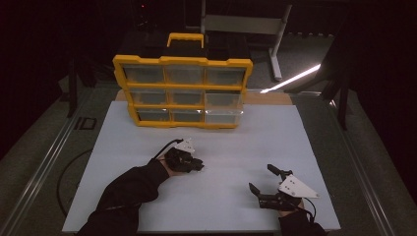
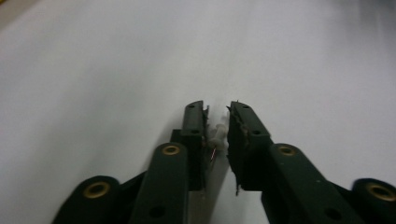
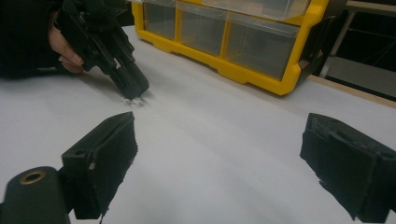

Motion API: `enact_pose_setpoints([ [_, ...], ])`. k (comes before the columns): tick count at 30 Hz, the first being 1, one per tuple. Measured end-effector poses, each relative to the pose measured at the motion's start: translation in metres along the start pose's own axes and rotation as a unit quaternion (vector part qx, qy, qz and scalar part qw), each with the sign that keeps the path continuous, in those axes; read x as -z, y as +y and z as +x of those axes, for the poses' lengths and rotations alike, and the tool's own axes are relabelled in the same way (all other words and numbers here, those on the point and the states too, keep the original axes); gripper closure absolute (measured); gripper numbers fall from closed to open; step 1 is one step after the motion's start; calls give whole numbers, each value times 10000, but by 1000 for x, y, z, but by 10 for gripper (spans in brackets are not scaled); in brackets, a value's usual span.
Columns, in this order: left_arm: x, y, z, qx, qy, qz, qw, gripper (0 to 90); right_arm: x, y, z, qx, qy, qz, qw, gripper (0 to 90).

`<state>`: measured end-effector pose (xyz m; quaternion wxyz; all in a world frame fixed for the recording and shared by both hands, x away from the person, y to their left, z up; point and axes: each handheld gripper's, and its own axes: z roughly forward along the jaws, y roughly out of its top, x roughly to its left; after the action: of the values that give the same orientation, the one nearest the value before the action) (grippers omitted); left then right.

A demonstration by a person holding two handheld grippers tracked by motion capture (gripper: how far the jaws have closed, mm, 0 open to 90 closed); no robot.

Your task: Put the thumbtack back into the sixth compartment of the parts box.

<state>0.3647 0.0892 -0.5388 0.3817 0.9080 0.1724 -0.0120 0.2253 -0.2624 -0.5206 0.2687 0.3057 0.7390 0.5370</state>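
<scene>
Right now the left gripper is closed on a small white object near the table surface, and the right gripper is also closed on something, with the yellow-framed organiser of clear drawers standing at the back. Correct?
Not quite. The right gripper is open and holds nothing; the right gripper view shows its jaws wide apart over bare white table. The left gripper does pinch a small white object, and the yellow-framed organiser of clear drawers stands at the back.

Tiny white part (image 2: 218,135) between gripper jaws

The high view looks forward and down over the whole tabletop (image 1: 236,142). Each gripper view skims close above it (the right one shares the yellow drawer organizer (image 3: 261,51) with the high view).
</scene>
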Motion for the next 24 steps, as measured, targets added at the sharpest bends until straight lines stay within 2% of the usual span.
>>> enact_pose_setpoints([
  [2, 0, 0, 0, -32, 21, 17, 10000, 823, 0, 0, 0, -9, 5, -1, 10000, 102],
  [9, -1, 1, -3, -144, 95, 47, 9998, 837, 0, 0, 0, 2, -16, 3, 10000, 102],
  [17, 2, 4, 0, -52, 99, 77, 9999, 841, 0, 0, 0, -33, -15, -1, 10000, 102],
  [20, 10, 10, -1, -25, 129, -28, 9999, 840, 0, 1, 0, 1, -8, -35, 10000, 102],
  [24, 19, 16, -1, -52, 144, -44, 9999, 840, 0, 1, 0, 11, -18, -21, 10000, 102],
])
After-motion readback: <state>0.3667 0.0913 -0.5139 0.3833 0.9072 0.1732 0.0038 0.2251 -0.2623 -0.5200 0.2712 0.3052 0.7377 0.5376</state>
